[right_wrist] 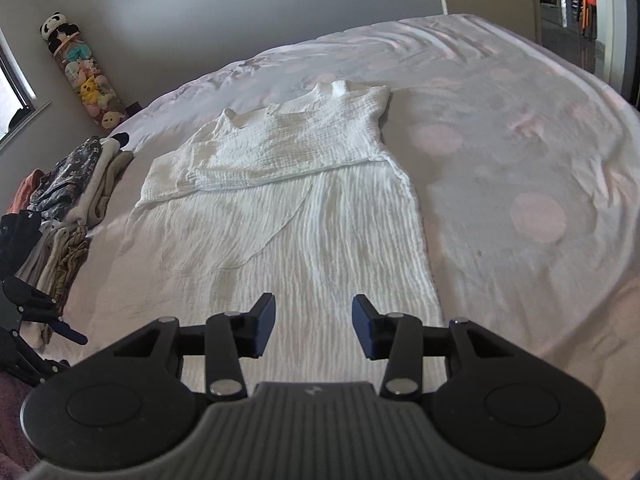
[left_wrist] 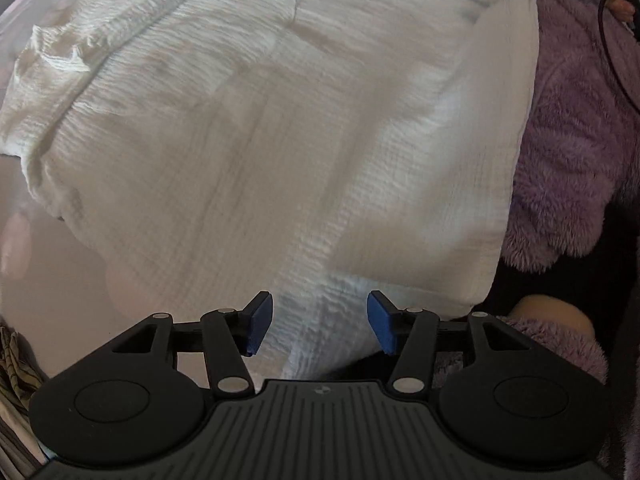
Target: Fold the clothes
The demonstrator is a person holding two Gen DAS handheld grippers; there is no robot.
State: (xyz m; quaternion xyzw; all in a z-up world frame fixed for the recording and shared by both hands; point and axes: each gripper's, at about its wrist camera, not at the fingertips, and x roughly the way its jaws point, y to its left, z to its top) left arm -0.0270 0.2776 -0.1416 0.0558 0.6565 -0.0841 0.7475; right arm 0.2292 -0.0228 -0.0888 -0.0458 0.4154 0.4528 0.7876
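The left wrist view shows one white dress (left_wrist: 280,140) of crinkled cloth filling most of the picture, blurred in places. It lies on the pale bed (left_wrist: 48,280), with its near end hanging over the bed's near edge. The left tool (left_wrist: 320,322) has its two blue pads spread apart just above that near end, pinching nothing. To the right is a fluffy purple sleeve (left_wrist: 572,140) of the person.

The right wrist view shows the same single dress (right_wrist: 288,208) spread flat along the middle of the bed (right_wrist: 520,140), whose cover bears faint pink dots. Its far part is folded back over itself, so a doubled band crosses the cloth. The right tool (right_wrist: 313,326) stands spread above the dress's near end, empty. One pile of clothes (right_wrist: 68,204) sits at the bed's left edge, and one column of soft toys (right_wrist: 84,76) stands in the far left corner of the room.
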